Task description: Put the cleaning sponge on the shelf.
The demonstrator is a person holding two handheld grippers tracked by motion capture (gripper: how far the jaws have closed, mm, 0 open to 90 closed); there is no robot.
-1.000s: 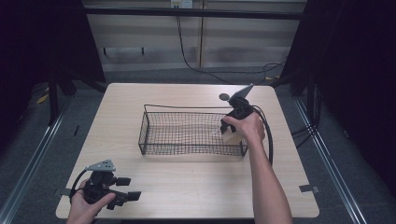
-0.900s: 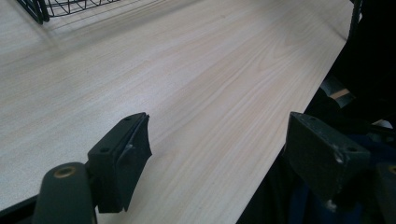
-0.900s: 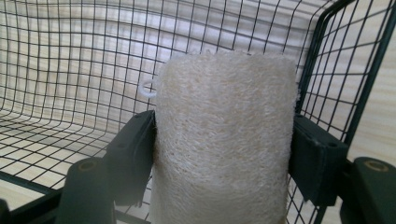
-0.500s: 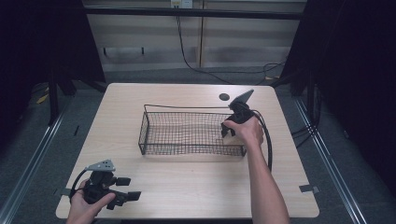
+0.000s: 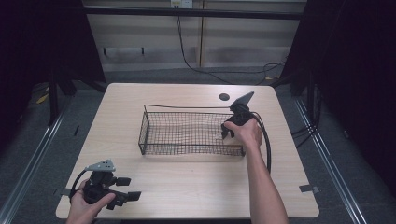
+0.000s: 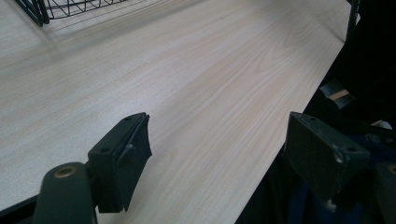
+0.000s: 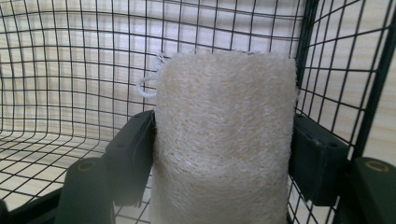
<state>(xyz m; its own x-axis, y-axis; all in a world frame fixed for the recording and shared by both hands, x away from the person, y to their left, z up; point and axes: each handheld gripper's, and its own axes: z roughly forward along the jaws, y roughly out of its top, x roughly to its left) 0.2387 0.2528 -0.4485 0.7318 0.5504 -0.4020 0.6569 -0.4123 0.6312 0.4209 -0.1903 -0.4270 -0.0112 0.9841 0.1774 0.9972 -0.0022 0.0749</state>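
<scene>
Left gripper [image 5: 122, 188]: sitting in the person's hand nearest the table's [image 5: 187, 186] front edge, well short of the wire basket [image 5: 154, 136], jaws standing wide with nothing between.
Right gripper [image 7: 222, 158]: reaching into the basket's right end, jaws pressing both sides of a pale loofah-like sponge [image 7: 224, 140].
Sponge: hanging inside the basket; probably near its floor, contact being hidden.
Dark disc [image 5: 224, 97]: lying beyond the basket.
</scene>
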